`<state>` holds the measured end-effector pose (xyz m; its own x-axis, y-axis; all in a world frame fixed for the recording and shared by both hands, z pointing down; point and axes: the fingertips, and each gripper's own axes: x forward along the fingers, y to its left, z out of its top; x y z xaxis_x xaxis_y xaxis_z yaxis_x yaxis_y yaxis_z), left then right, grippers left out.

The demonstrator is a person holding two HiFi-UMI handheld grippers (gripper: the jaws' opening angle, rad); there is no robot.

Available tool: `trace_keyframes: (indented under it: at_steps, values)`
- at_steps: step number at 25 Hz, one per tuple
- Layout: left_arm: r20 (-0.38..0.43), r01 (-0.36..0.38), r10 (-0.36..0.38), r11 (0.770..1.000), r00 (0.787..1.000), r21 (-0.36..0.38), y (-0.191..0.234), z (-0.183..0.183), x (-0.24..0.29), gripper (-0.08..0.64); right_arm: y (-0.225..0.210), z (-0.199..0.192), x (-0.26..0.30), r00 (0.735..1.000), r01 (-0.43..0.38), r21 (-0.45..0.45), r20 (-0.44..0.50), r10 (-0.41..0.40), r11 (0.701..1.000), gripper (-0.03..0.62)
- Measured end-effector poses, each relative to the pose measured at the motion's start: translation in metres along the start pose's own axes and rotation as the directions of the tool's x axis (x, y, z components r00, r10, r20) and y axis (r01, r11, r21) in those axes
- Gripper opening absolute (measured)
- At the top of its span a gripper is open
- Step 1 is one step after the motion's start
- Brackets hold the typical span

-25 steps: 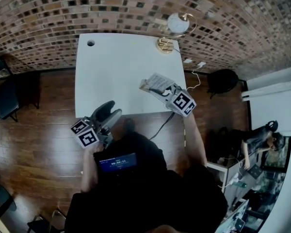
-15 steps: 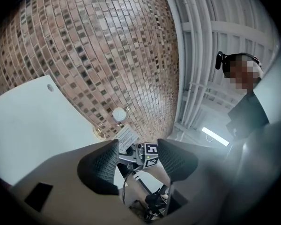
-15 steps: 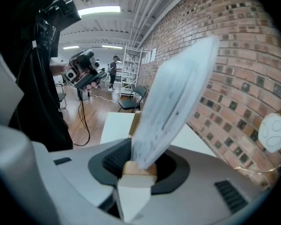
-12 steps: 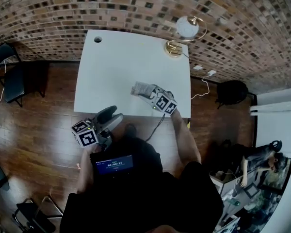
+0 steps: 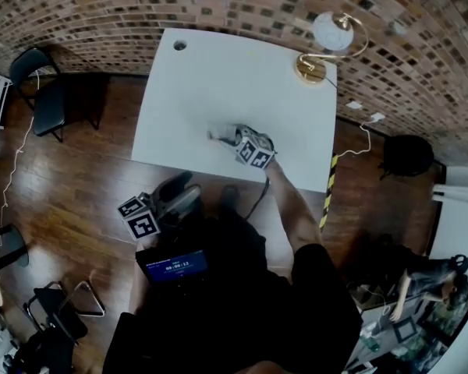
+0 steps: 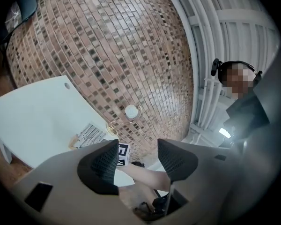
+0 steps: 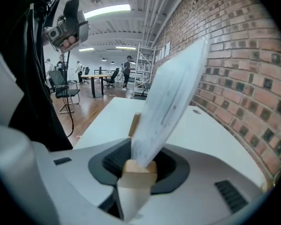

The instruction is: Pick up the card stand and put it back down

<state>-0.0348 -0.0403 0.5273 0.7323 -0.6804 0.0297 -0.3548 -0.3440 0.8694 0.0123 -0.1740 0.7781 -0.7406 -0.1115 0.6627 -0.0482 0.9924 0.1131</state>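
Observation:
The card stand (image 5: 221,135), a printed white card in a small wooden base, is over the near half of the white table (image 5: 218,84). My right gripper (image 5: 232,136) is shut on it. In the right gripper view the wooden base (image 7: 139,170) sits pinched between the dark pads and the card (image 7: 171,93) leans up to the right. Whether the base touches the tabletop I cannot tell. My left gripper (image 5: 179,192) hangs off the table's near edge, open with nothing between its fingers. The left gripper view looks past its own open left gripper (image 6: 138,153) at the card stand (image 6: 89,135).
A gold-based lamp with a white globe (image 5: 320,53) stands at the table's far right corner. A cable hole (image 5: 179,45) is at the far left corner. A black chair (image 5: 51,92) stands left of the table on the wooden floor. A person with a headset (image 6: 239,78) stands behind.
My right gripper has carried the card stand down and to the left, lower over the table. The left gripper has stayed by the table's near edge, still open.

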Motion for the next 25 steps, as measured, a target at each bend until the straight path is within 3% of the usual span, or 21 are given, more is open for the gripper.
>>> trace_keyframes:
  at_steps: [6,12,17,25]
  values:
    - [0.047,-0.046,0.047,0.999,0.998,-0.022,0.005,0.0,-0.013,0.255,0.002,-0.018,0.021,1.0,-0.023,-0.029,0.001,0.023,0.999,0.137]
    - [0.059,-0.059,0.061,0.998,0.996,-0.029,0.006,0.002,-0.015,0.255,0.001,-0.02,0.022,0.999,0.006,-0.014,0.053,-0.005,1.0,0.146]
    - [0.051,-0.055,0.056,0.998,0.997,-0.027,0.004,0.0,-0.007,0.253,-0.005,-0.022,0.021,0.999,0.018,-0.009,0.048,-0.018,1.0,0.228]
    - [0.066,-0.07,0.071,0.997,0.995,-0.02,-0.001,-0.004,-0.003,0.255,-0.007,-0.017,0.0,0.996,0.02,0.051,0.082,-0.024,0.998,0.275]
